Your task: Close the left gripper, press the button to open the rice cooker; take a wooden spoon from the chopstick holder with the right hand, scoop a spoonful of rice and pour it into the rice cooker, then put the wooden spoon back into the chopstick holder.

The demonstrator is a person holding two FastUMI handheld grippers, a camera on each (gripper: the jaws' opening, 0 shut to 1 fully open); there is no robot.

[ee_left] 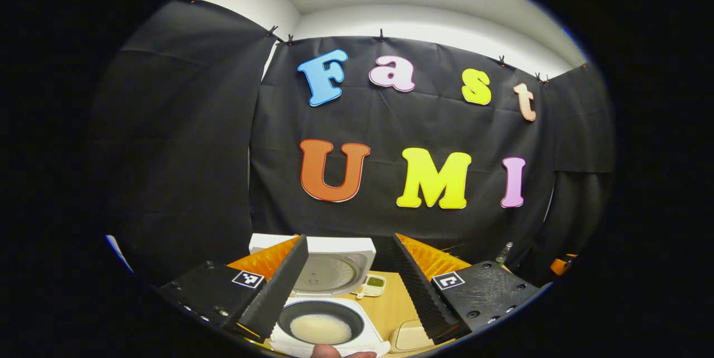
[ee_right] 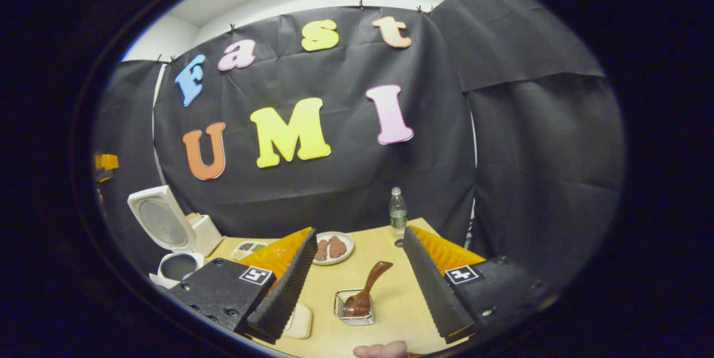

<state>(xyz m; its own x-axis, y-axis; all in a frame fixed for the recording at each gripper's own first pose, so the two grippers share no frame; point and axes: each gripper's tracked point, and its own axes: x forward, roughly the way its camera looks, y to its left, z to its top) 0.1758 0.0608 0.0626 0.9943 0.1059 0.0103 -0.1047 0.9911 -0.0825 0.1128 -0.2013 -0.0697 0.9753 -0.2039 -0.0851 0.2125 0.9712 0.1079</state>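
The white rice cooker (ee_left: pixel 334 313) stands open just below my left gripper (ee_left: pixel 350 240), its lid (ee_left: pixel 332 269) upright and white rice (ee_left: pixel 321 329) in the dark inner pot. My left gripper is open and holds nothing. In the right gripper view the same cooker (ee_right: pixel 167 224) is at the far left with its lid raised. The wooden spoon (ee_right: pixel 369 286) leans in the small clear chopstick holder (ee_right: pixel 353 313) on the table. It lies below and between the fingers of my right gripper (ee_right: pixel 358 232), which is open and apart from it.
On the wooden table (ee_right: pixel 385 246) are a plate of brown food (ee_right: pixel 333 247), a water bottle (ee_right: pixel 397 212) at the back, a small divided dish (ee_right: pixel 248 247) near the cooker and a beige pad (ee_right: pixel 298 322). A person's fingertip (ee_right: pixel 382 349) shows at the bottom edge.
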